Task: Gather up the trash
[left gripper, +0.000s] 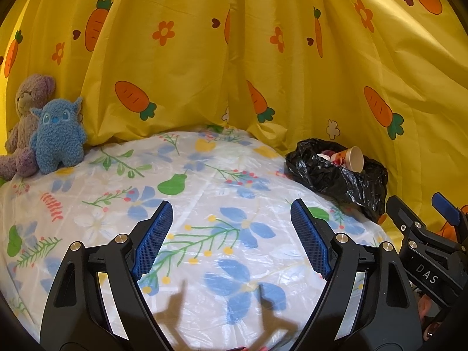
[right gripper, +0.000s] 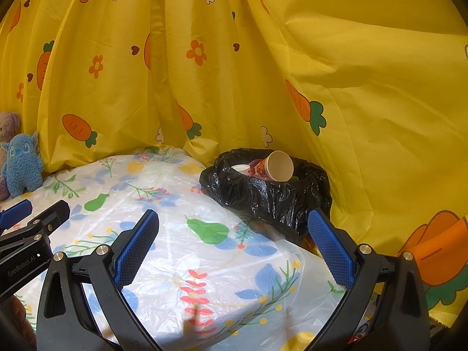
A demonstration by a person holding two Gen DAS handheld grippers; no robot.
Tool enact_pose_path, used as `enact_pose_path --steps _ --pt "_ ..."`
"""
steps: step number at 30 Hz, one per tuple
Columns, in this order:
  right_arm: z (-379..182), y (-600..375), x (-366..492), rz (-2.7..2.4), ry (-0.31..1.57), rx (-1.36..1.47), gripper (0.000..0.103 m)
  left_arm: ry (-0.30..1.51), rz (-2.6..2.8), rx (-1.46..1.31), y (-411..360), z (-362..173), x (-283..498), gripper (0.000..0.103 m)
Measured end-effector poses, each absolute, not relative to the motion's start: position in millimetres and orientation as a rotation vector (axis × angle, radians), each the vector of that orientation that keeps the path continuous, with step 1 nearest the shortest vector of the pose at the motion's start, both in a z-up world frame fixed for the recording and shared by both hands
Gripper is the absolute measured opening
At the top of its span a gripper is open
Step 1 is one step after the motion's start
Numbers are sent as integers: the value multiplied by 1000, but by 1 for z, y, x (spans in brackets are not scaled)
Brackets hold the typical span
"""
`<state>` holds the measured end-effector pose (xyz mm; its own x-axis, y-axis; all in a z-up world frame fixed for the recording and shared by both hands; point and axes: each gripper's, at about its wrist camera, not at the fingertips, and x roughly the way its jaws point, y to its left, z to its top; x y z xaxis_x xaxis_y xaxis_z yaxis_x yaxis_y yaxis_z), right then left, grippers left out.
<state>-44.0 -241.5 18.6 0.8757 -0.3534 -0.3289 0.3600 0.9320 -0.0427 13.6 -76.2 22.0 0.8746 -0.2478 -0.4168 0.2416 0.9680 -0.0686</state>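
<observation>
Trash bag (right gripper: pixel 272 196) at far right table (left gripper: pixel 204 263) edge, against curtain (left gripper: pixel 234 58); open-mouthed, holding paper cup (right gripper: pixel 278 166) and scraps. No loose litter visible on tablecloth. Collection judged near complete; next move likely gathering and closing bag mouth. Left gripper (left gripper: pixel 231 234) spread wide, empty, touching nothing. Right gripper (right gripper: pixel 234 245) spread wide, empty, near bag, not touching.

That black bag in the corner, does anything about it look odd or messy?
The paper cup lies tipped on its side atop the black bag, mouth facing out, perched rather than pushed in.
</observation>
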Motion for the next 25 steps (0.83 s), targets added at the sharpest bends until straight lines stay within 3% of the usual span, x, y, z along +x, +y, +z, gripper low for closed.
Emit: enact_pose_path --steps 25 --pt "19 -241 -44 -372 340 22 98 424 -167 -4 -73 26 12 93"
